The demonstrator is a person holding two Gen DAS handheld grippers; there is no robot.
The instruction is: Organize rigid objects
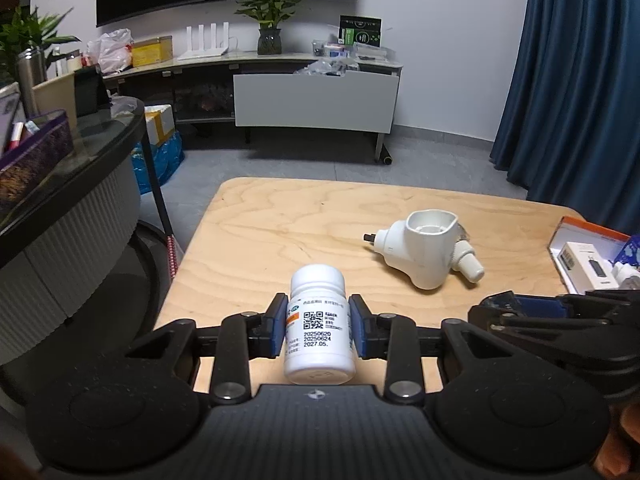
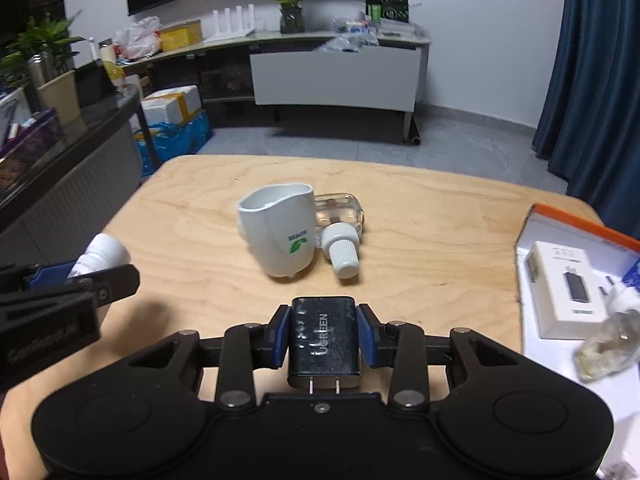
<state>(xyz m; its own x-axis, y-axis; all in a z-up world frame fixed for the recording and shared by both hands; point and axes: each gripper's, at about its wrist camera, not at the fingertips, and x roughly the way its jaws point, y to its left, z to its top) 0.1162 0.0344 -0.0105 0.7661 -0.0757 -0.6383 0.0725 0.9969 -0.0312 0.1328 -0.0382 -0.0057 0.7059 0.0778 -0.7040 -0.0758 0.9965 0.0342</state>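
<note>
Gripping a white pill bottle [image 1: 319, 330], the left gripper [image 1: 319, 330] has its blue pads [image 1: 279, 330] pressed on the label from both sides. Bottle lies along the fingers, cap end pointing away, base toward the camera, held above the near part of the wooden table [image 1: 280, 220]. Label shows a QR code and printed dates.

Right gripper [image 2: 323, 340] is clamped on a black charger [image 2: 324, 342]: blue pads against both of its flat sides, two plug prongs pointing back toward the camera, brand lettering running along the top face. Whether the charger touches the table or is raised cannot be told.

The two grippers sit side by side; each shows at the edge of the other's view, the left one with the bottle's cap [image 2: 105, 254] visible in the right wrist view.

Beyond them, mid-table: a white plug-in device [image 2: 280, 232] lying on its side, green leaf logo facing the right camera. Touching it on its right is a clear bottle with a white ribbed cap [image 2: 340, 228], also lying down.

At the table's right edge: an open box with an orange rim [image 2: 580, 224], holding a white carton [image 2: 564, 288] printed with a dark adapter picture. Other items in that box are blurred.
</note>
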